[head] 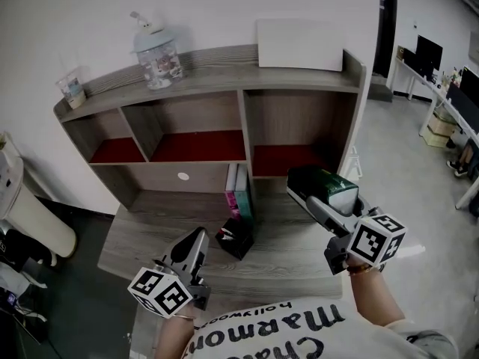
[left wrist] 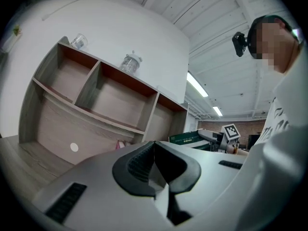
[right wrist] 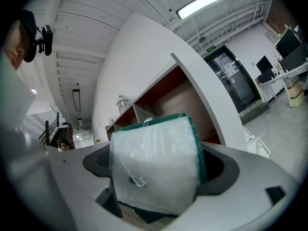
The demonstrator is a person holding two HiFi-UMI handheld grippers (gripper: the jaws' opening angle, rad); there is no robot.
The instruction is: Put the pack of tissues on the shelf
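Note:
My right gripper (head: pixel 318 200) is shut on a green pack of tissues (head: pixel 323 188) with a clear plastic end (right wrist: pixel 154 165), and holds it in the air in front of the right-hand lower compartment of the wooden shelf (head: pixel 299 129). That pack fills the middle of the right gripper view between the jaws. My left gripper (head: pixel 196 239) hovers low over the desk (head: pixel 150 230) with its jaws closed and nothing between them; in the left gripper view its fingertips (left wrist: pixel 154 150) meet. Far off in that view I see the pack of tissues (left wrist: pixel 185 137) too.
A glass jar (head: pixel 157 57), a small framed item (head: pixel 72 88) and a white board (head: pixel 299 45) sit on the shelf top. Two upright books (head: pixel 239 191) stand on the desk by the divider, a black-red box (head: pixel 236 238) in front of them. Office desks (head: pixel 441 96) at right.

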